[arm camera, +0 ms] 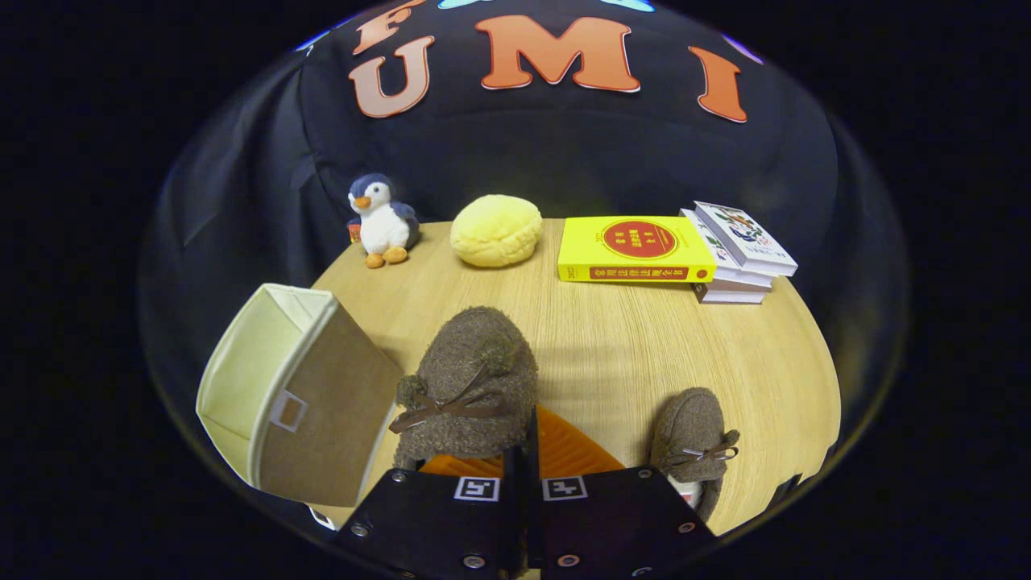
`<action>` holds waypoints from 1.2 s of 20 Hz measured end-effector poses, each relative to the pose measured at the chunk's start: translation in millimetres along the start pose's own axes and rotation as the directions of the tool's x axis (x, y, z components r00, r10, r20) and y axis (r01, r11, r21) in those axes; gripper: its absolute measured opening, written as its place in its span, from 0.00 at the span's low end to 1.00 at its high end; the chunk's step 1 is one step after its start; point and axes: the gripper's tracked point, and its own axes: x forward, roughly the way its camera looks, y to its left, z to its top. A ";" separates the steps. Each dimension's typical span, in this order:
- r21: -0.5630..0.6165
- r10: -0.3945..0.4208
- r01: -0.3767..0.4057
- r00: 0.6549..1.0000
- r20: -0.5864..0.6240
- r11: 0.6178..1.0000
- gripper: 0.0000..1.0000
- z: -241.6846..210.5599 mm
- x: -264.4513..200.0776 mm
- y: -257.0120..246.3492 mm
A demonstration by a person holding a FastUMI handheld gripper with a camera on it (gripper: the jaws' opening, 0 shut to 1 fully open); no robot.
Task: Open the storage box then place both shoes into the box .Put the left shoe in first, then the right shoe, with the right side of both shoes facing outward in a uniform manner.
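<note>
The brown fuzzy shoe (467, 387) at the lower middle of the frame looks light and soft: a plush upper with pom-poms and a thin ribbon bow, likely to squash under pressure rather than resist it. Its nap should give good friction, so slipping seems unlikely, but the bow and pom-poms are poor places to grip. The heel rim or the collar edge is the better hold, as it is thin enough to pinch.

The tongs (527, 439) are narrow, their fingers nearly together, and the rear edge of this shoe seems to sit pinched between them. The shoe rises just ahead of the fingers, toe pointing away, and looks lifted off the bench (612, 338), though I cannot be sure of that.

The second shoe (693, 439) lies on the bench at the lower right, just beside the tongs and apart from them.

The storage box (282, 395) sits at the lower left, close beside the held shoe, tipped so that its pale open mouth faces up and to the left. Its walls look like soft fabric, so it may shift if pushed.

Well beyond, along the back of the bench, stand a toy penguin (380, 219), a yellow cushion (495, 230) and a stack of books (685, 251).
</note>
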 end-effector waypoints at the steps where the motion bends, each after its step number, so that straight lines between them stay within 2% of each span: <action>1: 0.000 0.004 -0.004 1.000 0.002 1.000 0.05 7.6 -4.0 6.6; 11: -0.008 0.118 -0.118 0.993 -0.023 0.993 0.05 55.9 -34.4 127.1; 15: -0.031 0.167 -0.170 0.984 -0.066 0.985 0.05 48.7 -28.3 187.4; 20: -0.059 0.170 -0.179 0.977 -0.132 0.982 0.05 24.2 -4.4 240.1; 24: -0.088 0.124 -0.143 0.973 -0.193 0.986 0.05 5.4 17.0 260.0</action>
